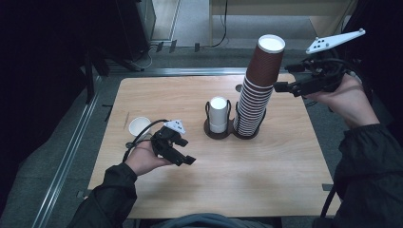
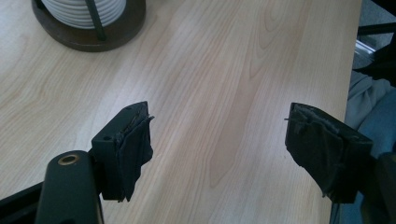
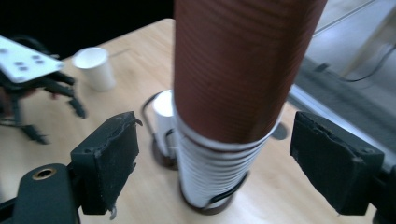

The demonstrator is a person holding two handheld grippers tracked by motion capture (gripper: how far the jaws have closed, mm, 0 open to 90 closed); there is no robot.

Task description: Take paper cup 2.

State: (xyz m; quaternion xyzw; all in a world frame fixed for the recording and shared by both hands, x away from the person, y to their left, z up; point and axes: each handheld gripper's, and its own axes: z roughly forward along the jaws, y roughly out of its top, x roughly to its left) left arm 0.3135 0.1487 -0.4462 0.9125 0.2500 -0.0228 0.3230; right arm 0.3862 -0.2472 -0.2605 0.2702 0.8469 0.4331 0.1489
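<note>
A tall stack of upside-down brown paper cups (image 1: 260,71) stands in the right ring of a dark two-ring holder (image 1: 209,129) at the table's middle. A short white cup stack (image 1: 218,114) fills the left ring. My right gripper (image 1: 285,77) hovers open just right of the top brown cup (image 3: 238,65), its pads (image 3: 112,158) apart from it. One upright white cup (image 1: 139,127) stands at the table's left. Beside that cup, my left gripper (image 1: 187,160) is held low over the wood, open, with nothing between its pads (image 2: 135,144).
The wooden table (image 1: 266,175) has bare room in front of the holder and along its right side. The holder's base (image 2: 88,39) lies ahead of the left gripper. A metal rail (image 1: 71,152) runs along the floor at the left. The person's sleeves enter from the bottom.
</note>
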